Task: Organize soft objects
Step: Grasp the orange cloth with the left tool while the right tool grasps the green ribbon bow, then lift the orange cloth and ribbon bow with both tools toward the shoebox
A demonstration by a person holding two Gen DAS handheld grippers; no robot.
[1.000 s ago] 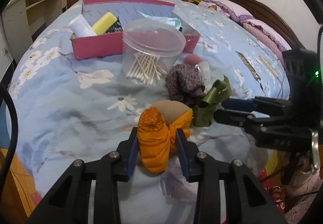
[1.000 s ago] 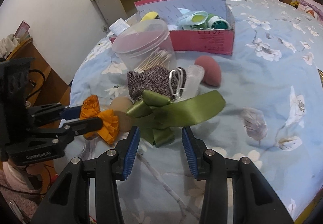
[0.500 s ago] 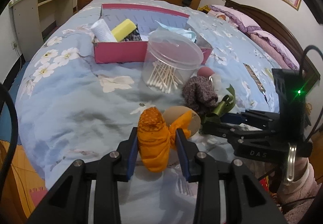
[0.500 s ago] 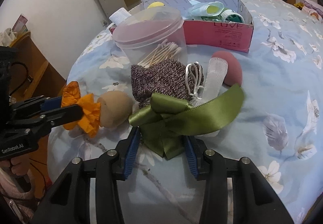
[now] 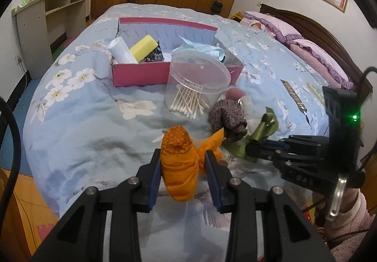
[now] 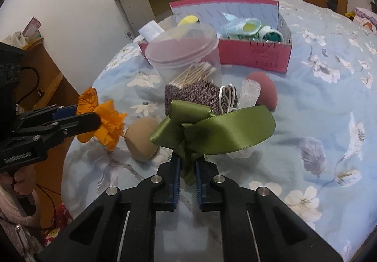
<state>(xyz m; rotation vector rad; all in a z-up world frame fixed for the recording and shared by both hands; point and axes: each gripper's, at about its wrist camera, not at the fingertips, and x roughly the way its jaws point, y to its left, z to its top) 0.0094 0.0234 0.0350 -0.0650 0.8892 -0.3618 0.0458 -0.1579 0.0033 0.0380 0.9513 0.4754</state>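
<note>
Left gripper (image 5: 182,165): jaws clamped on an orange fabric scrunchie (image 5: 180,163), which is held clear above the bed (image 5: 77,130); its frilled end projects beyond the fingers in the right wrist view. Right gripper (image 6: 187,167): jaws clenched on the lower folds of a green satin ribbon bow (image 6: 212,130), whose loops spread above the fingertips. On the floral blue bedspread just beyond the bow lie a tan makeup sponge (image 6: 141,141), a mottled knitted item (image 6: 195,97), a white cord (image 6: 227,99), a white ribbed piece (image 6: 248,94) and a dark pink sponge (image 6: 265,94), grouped close together. Behind them stands a clear lidded tub (image 5: 196,87) holding cotton swabs. Further back, a pink cardboard box (image 5: 141,75) contains a white roll (image 5: 122,51), a yellow sponge (image 5: 143,47) and pale blue soft items (image 6: 242,26). A person's hand in a pink sleeve (image 6: 14,181) grips the left tool's handle.
</note>
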